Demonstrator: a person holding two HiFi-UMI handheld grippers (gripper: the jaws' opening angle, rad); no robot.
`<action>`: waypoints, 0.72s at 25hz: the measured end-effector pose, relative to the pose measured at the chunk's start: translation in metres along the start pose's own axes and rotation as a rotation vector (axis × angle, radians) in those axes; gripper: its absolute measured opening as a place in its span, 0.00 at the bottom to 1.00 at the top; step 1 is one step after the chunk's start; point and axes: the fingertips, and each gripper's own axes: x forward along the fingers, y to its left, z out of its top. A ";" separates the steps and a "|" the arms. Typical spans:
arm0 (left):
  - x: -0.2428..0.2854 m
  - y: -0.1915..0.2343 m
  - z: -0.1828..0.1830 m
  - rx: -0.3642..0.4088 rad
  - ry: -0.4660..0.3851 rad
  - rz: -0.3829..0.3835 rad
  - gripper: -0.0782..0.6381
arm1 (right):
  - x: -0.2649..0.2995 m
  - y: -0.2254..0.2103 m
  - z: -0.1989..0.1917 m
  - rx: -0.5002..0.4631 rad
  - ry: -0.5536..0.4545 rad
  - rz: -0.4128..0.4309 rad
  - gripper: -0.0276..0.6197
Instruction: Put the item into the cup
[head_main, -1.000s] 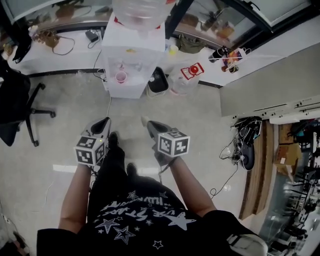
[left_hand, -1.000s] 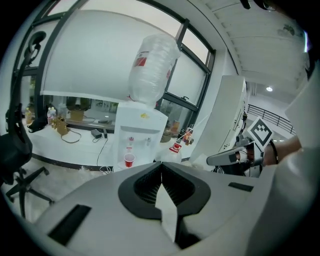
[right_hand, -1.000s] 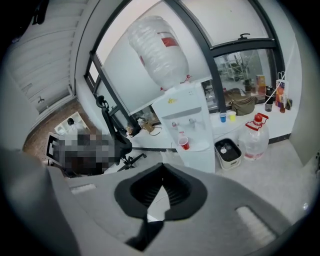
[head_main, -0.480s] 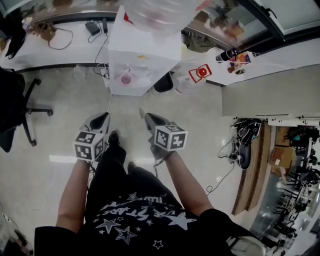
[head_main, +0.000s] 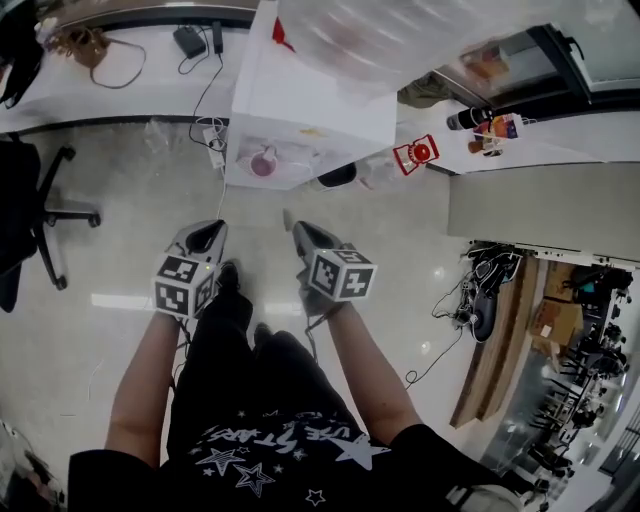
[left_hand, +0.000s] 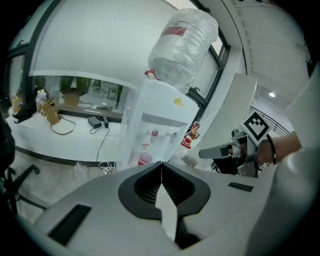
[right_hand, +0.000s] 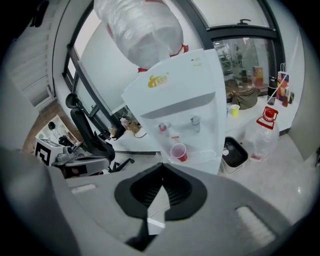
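Note:
A red cup (head_main: 263, 162) stands on the drip tray of a white water dispenser (head_main: 310, 110) ahead of me. The same cup (left_hand: 144, 158) shows in the left gripper view, and the cup (right_hand: 178, 152) sits under the taps in the right gripper view. My left gripper (head_main: 207, 232) and right gripper (head_main: 300, 232) are held side by side over the floor, well short of the dispenser. Both are shut, jaws meeting with nothing between them. I see no loose item in any view.
A big clear bottle (head_main: 400, 40) tops the dispenser. Beside it stand a black bin (head_main: 338, 176) and a clear jug with a red label (head_main: 415, 155). An office chair (head_main: 40, 215) is at the left; cables (head_main: 470, 300) lie at the right.
The dispenser has come closer and fills more of the top of the head view. Both grippers stay shut and keep their place in front of the person.

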 end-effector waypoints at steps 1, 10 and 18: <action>0.006 0.004 -0.001 0.002 0.006 -0.004 0.12 | 0.008 -0.003 0.000 0.007 0.002 -0.005 0.04; 0.052 0.033 -0.005 0.024 0.037 -0.035 0.12 | 0.070 -0.024 0.011 0.041 0.002 -0.021 0.04; 0.071 0.062 -0.019 -0.025 0.042 -0.020 0.12 | 0.111 -0.025 0.016 0.075 -0.023 -0.014 0.04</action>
